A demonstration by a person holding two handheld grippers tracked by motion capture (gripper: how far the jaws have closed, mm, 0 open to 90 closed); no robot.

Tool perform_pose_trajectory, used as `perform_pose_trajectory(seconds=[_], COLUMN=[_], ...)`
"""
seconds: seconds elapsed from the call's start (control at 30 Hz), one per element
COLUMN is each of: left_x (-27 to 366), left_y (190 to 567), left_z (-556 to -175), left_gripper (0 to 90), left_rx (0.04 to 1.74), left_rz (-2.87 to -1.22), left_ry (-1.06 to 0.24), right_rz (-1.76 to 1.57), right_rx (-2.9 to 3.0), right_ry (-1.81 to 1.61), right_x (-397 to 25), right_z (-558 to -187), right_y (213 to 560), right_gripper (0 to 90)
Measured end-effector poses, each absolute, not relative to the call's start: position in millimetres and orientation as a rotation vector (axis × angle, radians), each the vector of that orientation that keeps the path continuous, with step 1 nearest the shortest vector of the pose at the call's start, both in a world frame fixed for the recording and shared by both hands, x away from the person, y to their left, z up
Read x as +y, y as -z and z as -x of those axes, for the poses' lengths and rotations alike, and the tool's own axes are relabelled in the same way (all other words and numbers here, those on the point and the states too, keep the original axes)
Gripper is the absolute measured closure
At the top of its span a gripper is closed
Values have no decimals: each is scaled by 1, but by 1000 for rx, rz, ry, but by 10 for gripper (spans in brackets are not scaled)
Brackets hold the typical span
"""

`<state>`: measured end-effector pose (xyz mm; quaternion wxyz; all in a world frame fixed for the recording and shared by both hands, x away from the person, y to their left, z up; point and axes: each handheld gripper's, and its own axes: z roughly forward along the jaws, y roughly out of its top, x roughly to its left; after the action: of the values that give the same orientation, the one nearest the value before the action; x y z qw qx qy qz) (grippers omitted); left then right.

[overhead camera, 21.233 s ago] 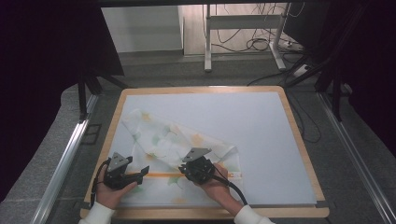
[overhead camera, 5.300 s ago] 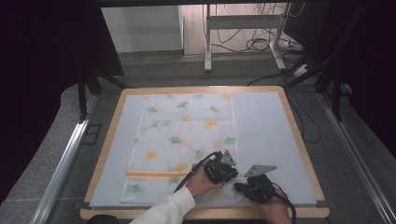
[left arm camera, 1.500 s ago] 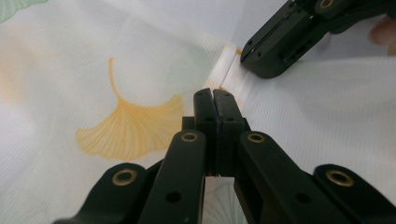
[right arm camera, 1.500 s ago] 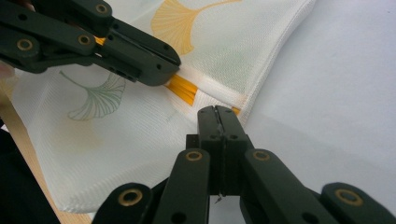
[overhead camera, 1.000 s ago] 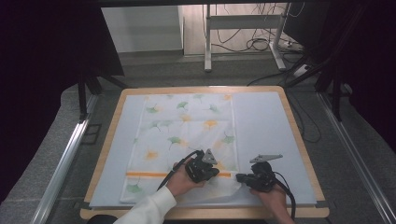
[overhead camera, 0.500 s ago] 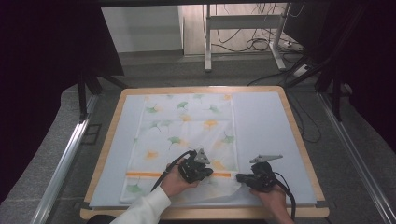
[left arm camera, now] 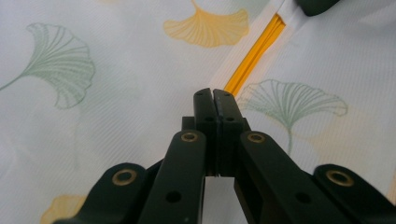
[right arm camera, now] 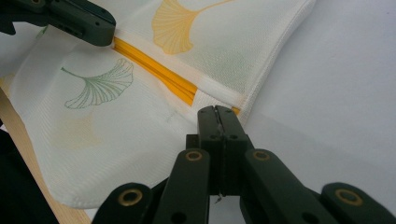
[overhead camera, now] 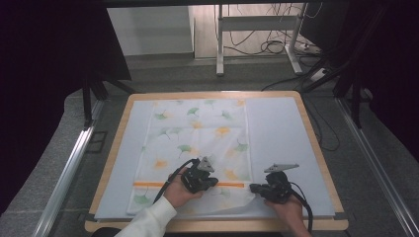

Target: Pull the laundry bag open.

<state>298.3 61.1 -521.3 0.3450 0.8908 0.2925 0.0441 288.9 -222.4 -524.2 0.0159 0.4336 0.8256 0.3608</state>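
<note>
A white cloth (overhead camera: 197, 133) printed with green and yellow ginkgo leaves lies spread flat on the pale mat (overhead camera: 281, 133). An orange stripe (overhead camera: 153, 184) runs across it near the front edge. My left gripper (overhead camera: 215, 181) rests on the cloth at the stripe, its jaws shut (left arm camera: 214, 92) over the weave with the orange stripe (left arm camera: 254, 60) just ahead. My right gripper (overhead camera: 253, 187) sits at the cloth's front right corner, jaws shut (right arm camera: 217, 109), tips at the cloth's edge (right arm camera: 261, 88) where the stripe ends. Whether either pinches fabric is unclear.
The mat lies on a wooden-rimmed table (overhead camera: 212, 94). Metal rails run along the left (overhead camera: 69, 168) and right (overhead camera: 375, 163) sides on the floor. A desk frame with cables (overhead camera: 257, 29) stands behind. The other gripper's jaw (right arm camera: 100, 28) crosses the right gripper view's top left.
The cloth, crumpled 21 s ago, now lies flat. Over the last second my left gripper slid slightly left along the orange stripe; the right gripper stayed at the corner.
</note>
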Motion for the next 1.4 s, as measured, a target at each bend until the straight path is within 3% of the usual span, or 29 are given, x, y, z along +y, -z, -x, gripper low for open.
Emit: perform_pose_trajectory(seconds=[1.4], left_x=[99], left_y=[519], left_z=[-291], left_gripper=[900], left_rx=[848], left_rz=[-2331], left_ry=[-139], right_rz=[-1327], right_rx=[2574], right_ry=[-1109], right_x=[-221], right_z=[-289], right_y=[524], right_gripper=[893])
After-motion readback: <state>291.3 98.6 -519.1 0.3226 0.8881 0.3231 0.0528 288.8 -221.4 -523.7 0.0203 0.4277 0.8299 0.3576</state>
